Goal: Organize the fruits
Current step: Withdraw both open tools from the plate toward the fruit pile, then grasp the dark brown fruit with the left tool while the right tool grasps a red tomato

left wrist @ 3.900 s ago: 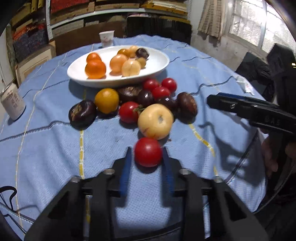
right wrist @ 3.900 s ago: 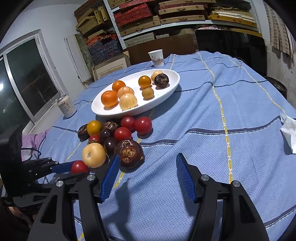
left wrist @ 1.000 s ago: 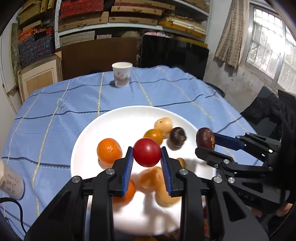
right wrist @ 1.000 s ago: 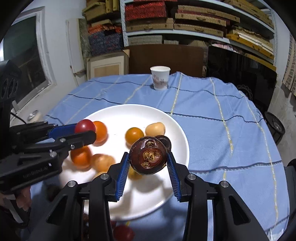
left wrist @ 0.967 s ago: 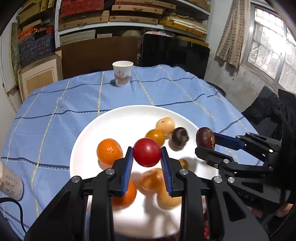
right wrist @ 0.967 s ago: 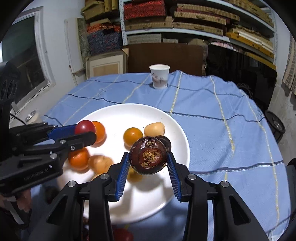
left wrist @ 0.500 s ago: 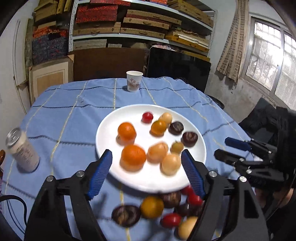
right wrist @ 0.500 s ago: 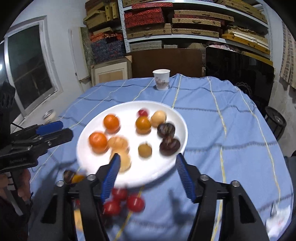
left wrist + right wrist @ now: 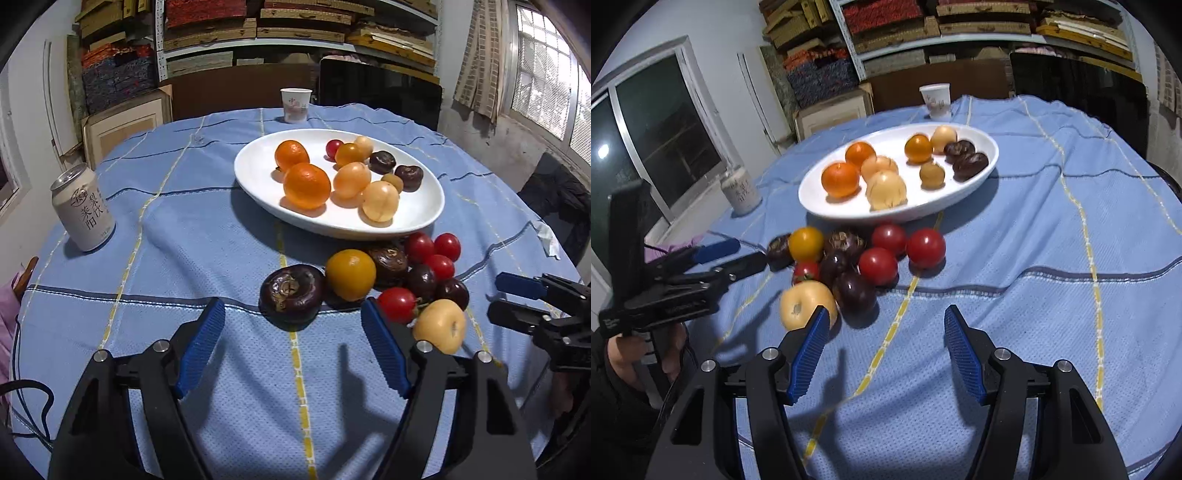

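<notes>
Tomato [image 9: 334,147] now on plate [image 9: 258,184]

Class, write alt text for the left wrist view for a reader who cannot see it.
The open, empty left gripper hovers over a blue tablecloth, facing loose fruit: a dark mangosteen, a yellow tomato, and red cherry tomatoes. Beyond, a white plate holds oranges and other fruit; a drink can stands left.

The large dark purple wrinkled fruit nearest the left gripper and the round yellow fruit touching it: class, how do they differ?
The dark purple wrinkled fruit is squat, dull and creased; the round yellow fruit is smooth, glossy and ball-shaped. The purple one shows a brown dried calyx; the yellow one shows none. Both lie on the blue tablecloth, outside the white oval plate.
</notes>
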A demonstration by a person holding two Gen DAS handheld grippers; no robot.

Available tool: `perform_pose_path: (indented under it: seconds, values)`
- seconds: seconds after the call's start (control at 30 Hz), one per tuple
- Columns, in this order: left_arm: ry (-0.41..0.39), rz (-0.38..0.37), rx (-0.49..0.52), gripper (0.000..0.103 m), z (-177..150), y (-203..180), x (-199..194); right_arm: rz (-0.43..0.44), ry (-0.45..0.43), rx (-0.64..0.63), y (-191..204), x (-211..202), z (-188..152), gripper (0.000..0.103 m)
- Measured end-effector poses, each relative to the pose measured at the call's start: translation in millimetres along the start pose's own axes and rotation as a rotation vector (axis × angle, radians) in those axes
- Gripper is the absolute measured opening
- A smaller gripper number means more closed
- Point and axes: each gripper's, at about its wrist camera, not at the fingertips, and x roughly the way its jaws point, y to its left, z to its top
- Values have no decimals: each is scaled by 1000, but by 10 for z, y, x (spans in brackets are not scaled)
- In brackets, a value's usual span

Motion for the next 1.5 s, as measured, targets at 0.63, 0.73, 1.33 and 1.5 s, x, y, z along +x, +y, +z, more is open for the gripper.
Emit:
perform_pose_path:
  seconds: [0.63,0.73,1.33,1.5]
  values:
    - [129,1,33,47,120,-26,429,29,21,65,-108,28,-12,65]
    - [124,-7,29,46,121,-13,433,28,21,65,-109,24,-7,65]
    - [-15,-54,-88,44,100,209,165,-106,23,90,-127,-1,157,65]
    - [-9,-69,-97,44,91,219,180,-135,53,60,-139,148,377,46]
